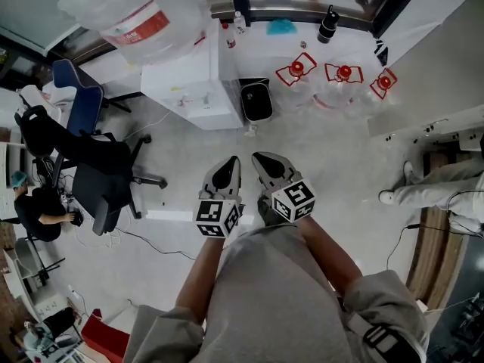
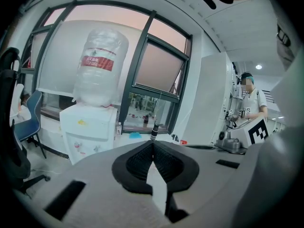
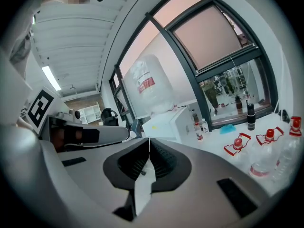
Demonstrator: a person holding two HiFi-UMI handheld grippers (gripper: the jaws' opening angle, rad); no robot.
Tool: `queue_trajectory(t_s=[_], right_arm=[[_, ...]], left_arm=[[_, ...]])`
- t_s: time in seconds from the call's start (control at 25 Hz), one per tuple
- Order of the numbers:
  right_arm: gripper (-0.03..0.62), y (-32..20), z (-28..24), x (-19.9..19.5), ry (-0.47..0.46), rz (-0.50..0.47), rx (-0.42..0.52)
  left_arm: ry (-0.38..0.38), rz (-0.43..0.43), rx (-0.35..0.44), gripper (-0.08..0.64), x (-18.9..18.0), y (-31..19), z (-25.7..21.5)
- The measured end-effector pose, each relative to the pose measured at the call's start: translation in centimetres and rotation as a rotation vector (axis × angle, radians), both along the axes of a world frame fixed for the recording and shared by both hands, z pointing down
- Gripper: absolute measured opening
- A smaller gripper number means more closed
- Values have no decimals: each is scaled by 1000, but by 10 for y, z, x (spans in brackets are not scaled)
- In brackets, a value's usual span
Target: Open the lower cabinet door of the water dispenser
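Since the chair (image 1: 91, 172) sits far left, the dispenser (image 1: 189, 89) is next along, bottle (image 1: 128, 10) on top, well apart from both grippers. Its lower door is too steeply seen to make out, but nothing stands swung out, so I judge it shut. The left gripper (image 1: 225, 165) has its fingers pressed together on nothing. The right gripper (image 1: 266, 161), just beside it, is likewise closed and empty. Nothing looks done yet: the approach, the grip and the pull are all left.
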State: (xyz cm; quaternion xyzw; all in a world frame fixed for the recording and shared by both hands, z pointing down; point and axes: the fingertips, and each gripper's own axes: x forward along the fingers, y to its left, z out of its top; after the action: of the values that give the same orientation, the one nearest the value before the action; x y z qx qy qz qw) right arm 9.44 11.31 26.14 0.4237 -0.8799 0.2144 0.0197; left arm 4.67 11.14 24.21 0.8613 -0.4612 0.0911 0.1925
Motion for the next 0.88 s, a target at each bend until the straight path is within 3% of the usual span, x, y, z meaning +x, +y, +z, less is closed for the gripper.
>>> queue_trajectory(t_s=[0.52,0.88], right_arm=[[12,-53,49,-5,4,-1,-86],[12,-89,109,-7,13,84,-151]], left_arm=[[-26,-69,-94,8,-17,-65,42],[-49,-85,-189,8,-42,-98,100]])
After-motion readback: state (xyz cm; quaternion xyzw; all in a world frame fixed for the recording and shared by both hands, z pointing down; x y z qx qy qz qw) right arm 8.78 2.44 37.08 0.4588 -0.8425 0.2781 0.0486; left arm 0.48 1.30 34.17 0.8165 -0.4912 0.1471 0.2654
